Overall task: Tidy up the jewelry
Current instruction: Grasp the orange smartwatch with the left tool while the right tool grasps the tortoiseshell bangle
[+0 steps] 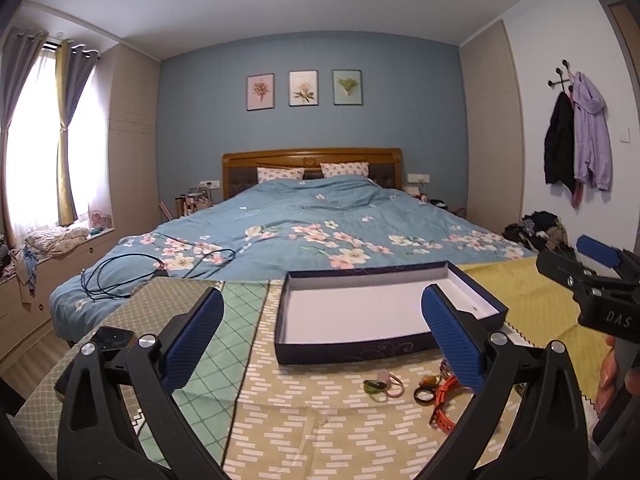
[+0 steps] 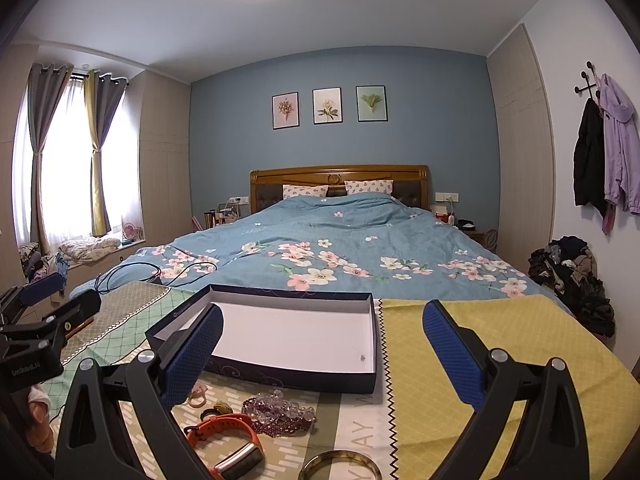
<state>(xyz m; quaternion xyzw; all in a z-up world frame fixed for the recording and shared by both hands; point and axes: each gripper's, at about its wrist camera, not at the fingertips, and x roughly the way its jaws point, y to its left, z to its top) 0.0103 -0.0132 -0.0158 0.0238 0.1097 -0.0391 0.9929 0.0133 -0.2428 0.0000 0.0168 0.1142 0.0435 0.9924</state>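
Patchwork cloth [image 2: 500, 344] in yellow, green and beige prints covers the work surface at the foot of a bed with a blue floral duvet [image 2: 340, 248].

On the left gripper [image 1: 322, 338] both blue textured pads [image 1: 452, 340] stand wide apart with nothing between them, hovering above the cloth. Past them lies a shallow dark-blue cardboard box with a white inside [image 1: 360, 312], open at the top and holding only a tiny speck near its right corner. Just in front of the box, near the right pad, lie small rings and hair loops in green and pink [image 1: 380, 386], a dark round ring [image 1: 424, 394] and an orange watch strap [image 1: 442, 408]. A black phone [image 1: 112, 338] lies at the cloth's left edge.

Equally spread and empty, the right gripper [image 2: 322, 354] hangs over the same box, its left pad overlapping the box's near left wall in this view. Below it the strap shows as an orange wristband with a silver face [image 2: 228, 444], touching a heap of purple and clear bead bracelets [image 2: 280, 412]; a brass-coloured bangle [image 2: 340, 466] lies at the lower edge, and a pink loop [image 2: 198, 396] near the left pad.
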